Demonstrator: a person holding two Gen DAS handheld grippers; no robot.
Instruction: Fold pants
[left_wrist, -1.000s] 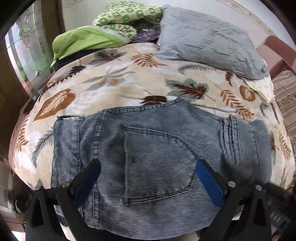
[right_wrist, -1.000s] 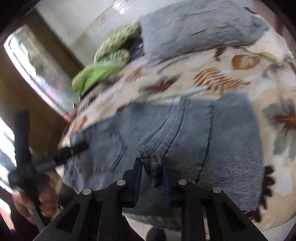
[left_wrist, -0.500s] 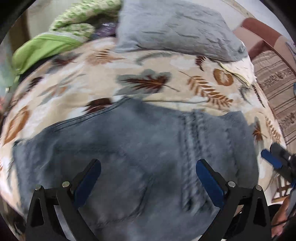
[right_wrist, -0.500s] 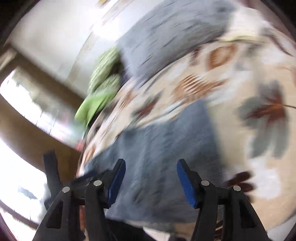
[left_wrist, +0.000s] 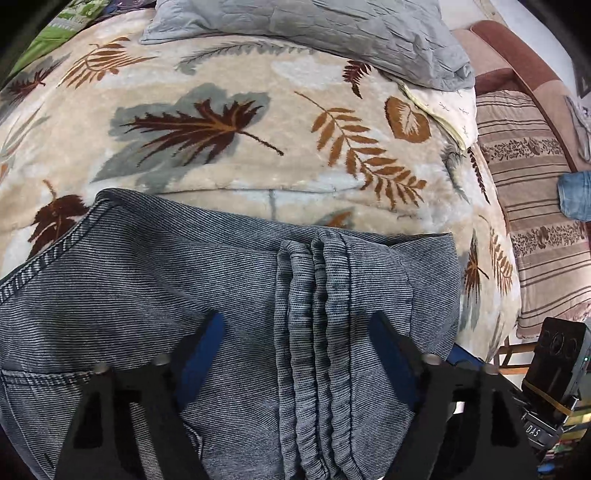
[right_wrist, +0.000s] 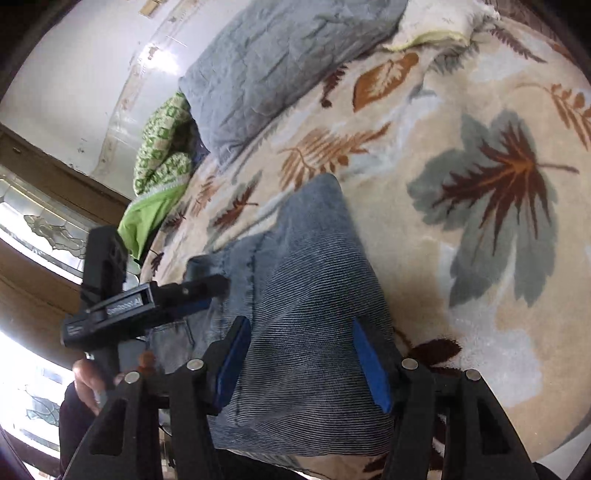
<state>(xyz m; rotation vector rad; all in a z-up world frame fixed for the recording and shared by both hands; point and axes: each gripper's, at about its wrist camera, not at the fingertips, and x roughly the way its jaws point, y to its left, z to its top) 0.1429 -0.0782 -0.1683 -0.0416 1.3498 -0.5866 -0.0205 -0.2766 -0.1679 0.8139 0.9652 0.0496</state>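
Note:
The grey-blue denim pants (left_wrist: 229, 295) lie folded on the leaf-patterned blanket (left_wrist: 221, 122) at the bed's near edge, with the stacked leg hems (left_wrist: 314, 332) on top toward the right. My left gripper (left_wrist: 295, 350) is open just above the pants, its jaws either side of the hems. In the right wrist view the pants (right_wrist: 306, 295) lie below my right gripper (right_wrist: 303, 358), which is open and empty over their right end. The left gripper's body (right_wrist: 140, 306) shows at the left of that view.
A grey pillow (left_wrist: 314, 33) lies at the head of the bed, with green bedding (right_wrist: 159, 173) beside it. A striped cushion (left_wrist: 532, 206) and a brown sofa (left_wrist: 517, 48) stand to the right. A wooden-framed window (right_wrist: 44, 229) is on the left.
My right gripper has let go of the pants' hem fold and opened. My left gripper has swung right along the pants, from the back pocket to over the hems.

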